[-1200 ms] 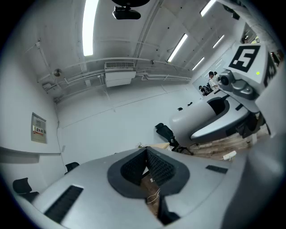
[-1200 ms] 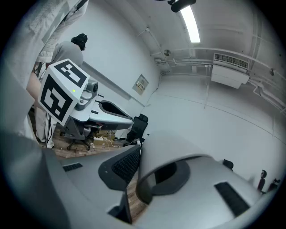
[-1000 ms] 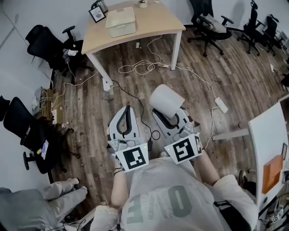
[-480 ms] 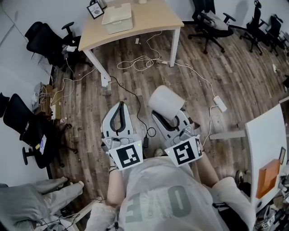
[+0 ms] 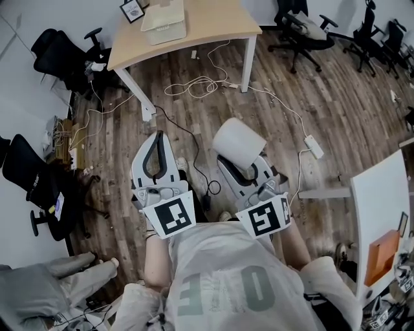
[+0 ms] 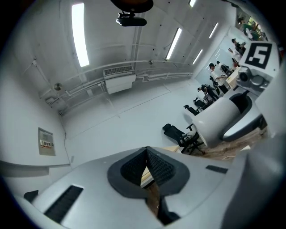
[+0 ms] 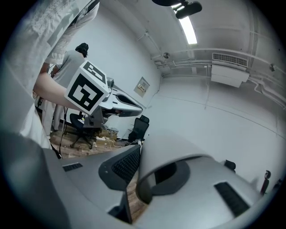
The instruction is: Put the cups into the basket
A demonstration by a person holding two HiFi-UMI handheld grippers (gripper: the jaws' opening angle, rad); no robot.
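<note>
My right gripper (image 5: 240,169) is shut on a white cup (image 5: 238,143), which lies on its side between the jaws, held over the wooden floor. In the right gripper view the cup (image 7: 178,152) has one wall clamped between the dark pads (image 7: 127,165). The left gripper (image 5: 157,137) is level with it on the left, jaws shut with nothing between them; its pads (image 6: 154,165) meet at the tip. The left gripper view also catches the cup (image 6: 221,120). A pale basket (image 5: 165,22) stands on the wooden table (image 5: 213,26) far ahead, at the top of the head view.
A framed picture (image 5: 132,10) stands on the table beside the basket. Cables (image 5: 194,85) and a power strip (image 5: 315,147) lie on the floor between me and the table. Black office chairs (image 5: 61,58) stand left and top right (image 5: 304,32). A white desk (image 5: 381,213) is at right. A person's legs (image 5: 45,294) show at lower left.
The left gripper has moved left and farther forward. The table and basket have slid toward the top edge of the head view. The right gripper still holds the cup the same way.
</note>
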